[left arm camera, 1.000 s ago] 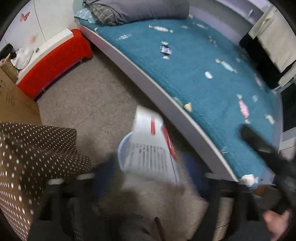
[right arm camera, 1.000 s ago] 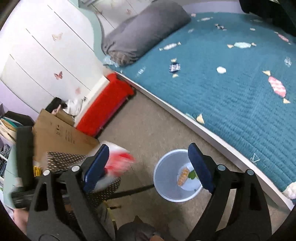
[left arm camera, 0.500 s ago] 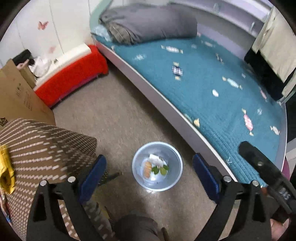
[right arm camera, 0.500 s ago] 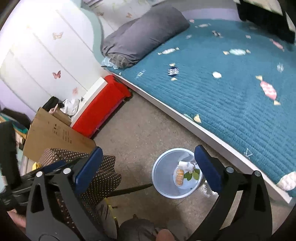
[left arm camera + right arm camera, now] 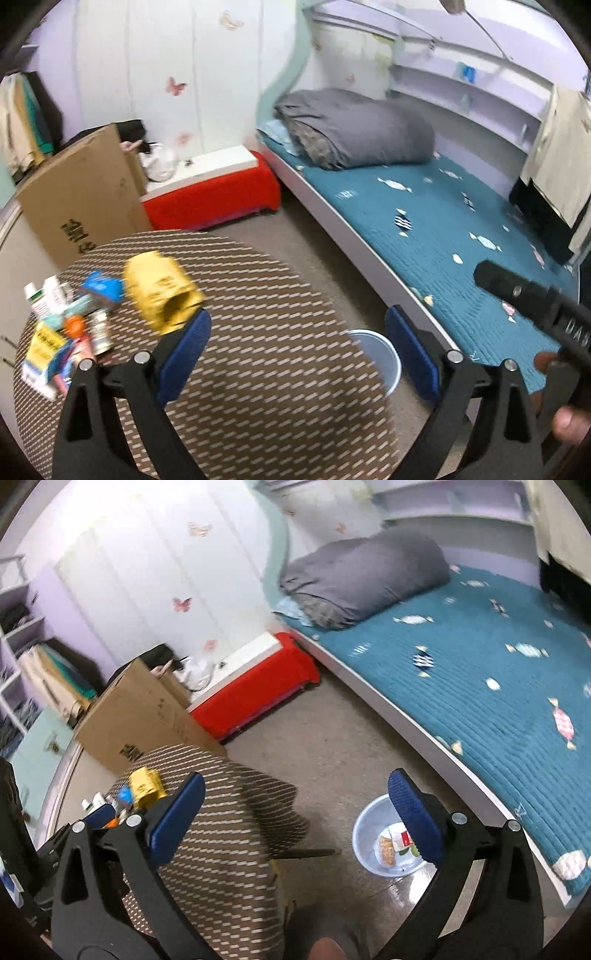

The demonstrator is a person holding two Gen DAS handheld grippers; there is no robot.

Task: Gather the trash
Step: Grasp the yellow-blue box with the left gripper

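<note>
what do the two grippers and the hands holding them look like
Both the left gripper and the right gripper look alike: matte black angular frames with triangular cut-outs, silver pivot bolts, and rectangular, textured royal-blue pads on the fingers. In the left wrist view the right gripper's black handle carries white lettering, blurred, and bare fingers wrap it. No cables or sleeves are visible.

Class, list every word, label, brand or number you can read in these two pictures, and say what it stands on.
"DA": partial white letters on the black handle of the other gripper, cut off.
Brown cardboard box: dark print, too blurred to read.
Crumpled yellow packet: print unreadable.
White carton with red label, in the pale blue bin: too small.
</note>
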